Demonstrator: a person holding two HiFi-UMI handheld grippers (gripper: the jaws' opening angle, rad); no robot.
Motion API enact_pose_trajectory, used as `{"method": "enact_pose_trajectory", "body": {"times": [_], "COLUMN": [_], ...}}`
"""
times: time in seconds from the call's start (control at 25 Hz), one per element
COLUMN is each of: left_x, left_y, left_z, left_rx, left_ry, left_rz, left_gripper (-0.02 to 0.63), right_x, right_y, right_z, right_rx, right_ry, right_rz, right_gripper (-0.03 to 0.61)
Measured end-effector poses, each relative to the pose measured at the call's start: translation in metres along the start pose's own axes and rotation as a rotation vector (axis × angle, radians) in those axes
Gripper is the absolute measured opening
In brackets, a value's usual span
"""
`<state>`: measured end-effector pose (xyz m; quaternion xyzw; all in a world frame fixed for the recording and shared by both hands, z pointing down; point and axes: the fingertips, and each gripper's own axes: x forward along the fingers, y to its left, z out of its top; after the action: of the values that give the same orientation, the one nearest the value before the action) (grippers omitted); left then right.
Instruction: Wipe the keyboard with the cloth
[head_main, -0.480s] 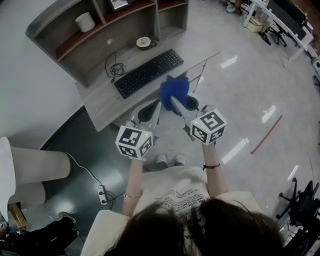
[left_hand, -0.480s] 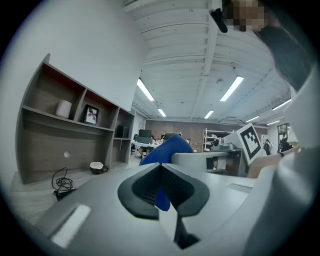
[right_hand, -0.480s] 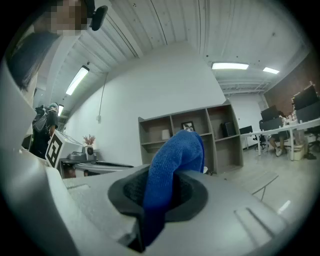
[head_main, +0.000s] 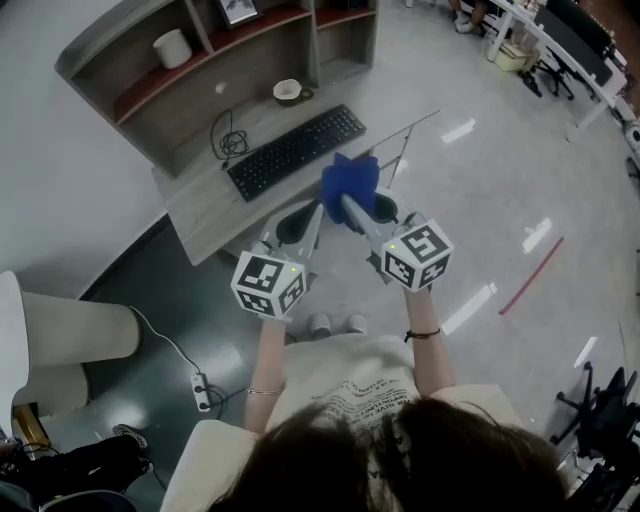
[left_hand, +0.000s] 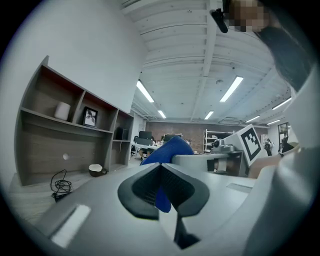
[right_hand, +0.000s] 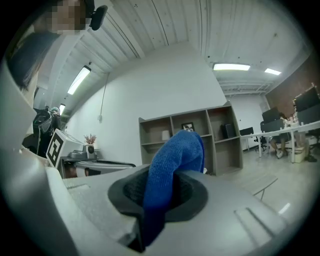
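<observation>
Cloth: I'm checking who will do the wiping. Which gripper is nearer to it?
Right. The right gripper is clamped on the cloth; the left gripper sits close beside it, to its left.

Black-white left marker cube (head_main: 268, 284), right marker cube (head_main: 417, 254); pale printed T-shirt (head_main: 350, 380); black wristband (head_main: 421, 333); thin bracelet (head_main: 262, 391).

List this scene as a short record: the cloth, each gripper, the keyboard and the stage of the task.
cloth: blue cloth, held in the air
right gripper: shut on the cloth
left gripper: shut on the cloth's edge
keyboard: black, flat on the desk, nothing touching it
stage: wiping not yet begun
</observation>
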<state>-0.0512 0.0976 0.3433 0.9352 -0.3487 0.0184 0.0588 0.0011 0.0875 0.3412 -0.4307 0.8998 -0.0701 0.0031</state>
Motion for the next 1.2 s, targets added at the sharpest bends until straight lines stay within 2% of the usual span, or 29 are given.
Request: {"method": "enact_pose_trajectory", "body": {"times": [0.36, 0.72, 0.92, 1.2], "left_x": [0.01, 0.032, 0.038, 0.041], "left_y": [-0.009, -0.04, -0.045, -0.039], "left_z": [-0.004, -0.014, -0.014, -0.016], "left_rx": [-0.021, -0.037, -0.033, -0.041], "left_ry": [0.005, 0.009, 0.002, 0.015], "left_rz": [0.014, 0.019, 0.039, 0.055], "left_gripper": [0.002, 0.002, 0.002, 0.002], "right_x": [-0.013, -0.045, -0.047, -0.043], "right_y": [-0.01, -0.038, -0.042, -0.048], "right_z": [-0.001, -0.003, -0.003, -0.007], "right_rx": [0.017, 0.042, 0.028, 0.066], "right_ry": [-0.001, -0.006, -0.002, -0.007], "right_rz": [0.001, -0.02, -0.007, 0.012], "right_gripper": [0.058, 0.058, 0.058, 0.058]}}
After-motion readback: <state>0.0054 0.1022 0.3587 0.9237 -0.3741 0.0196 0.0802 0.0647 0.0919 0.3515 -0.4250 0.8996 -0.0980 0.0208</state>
